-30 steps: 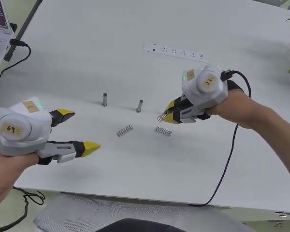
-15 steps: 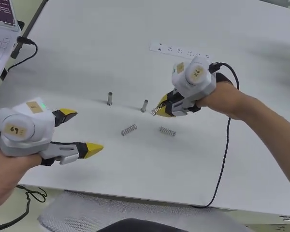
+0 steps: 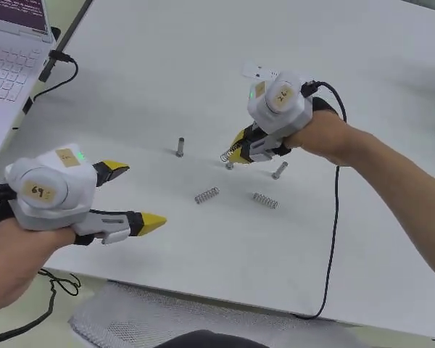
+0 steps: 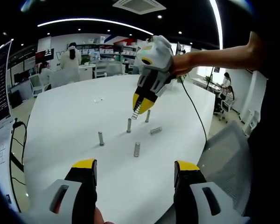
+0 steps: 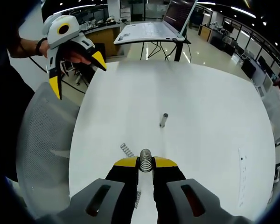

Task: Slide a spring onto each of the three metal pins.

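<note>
— As you stood nearest, what did the right gripper (image 3: 234, 154) have?
— Item one: jaws pinched tight on one spring (image 3: 227, 154), gripped near its end, coils sticking out past the yellow tips. It hung over the white table (image 3: 130, 80), just above the middle pin (image 3: 230, 165). Whether the two touched, I couldn't tell.
— And the left gripper (image 3: 138, 194)?
— Item two: jaws spread wide with nothing between them, held low by the near edge, well apart from the work.
— Pins?
— Three, all bare. Left pin (image 3: 180, 147) stood upright. The middle one was half hidden behind the held spring. Right pin (image 3: 279, 170) stood just beside the right gripper.
— Other springs?
— Two, lying flat in front of the pins and apart from each other: left loose spring (image 3: 206, 195), right loose spring (image 3: 264, 201).
— Beyond that?
— Laptop (image 3: 7, 43) at the far left corner, and a power strip (image 3: 259, 71) behind the right gripper.
</note>
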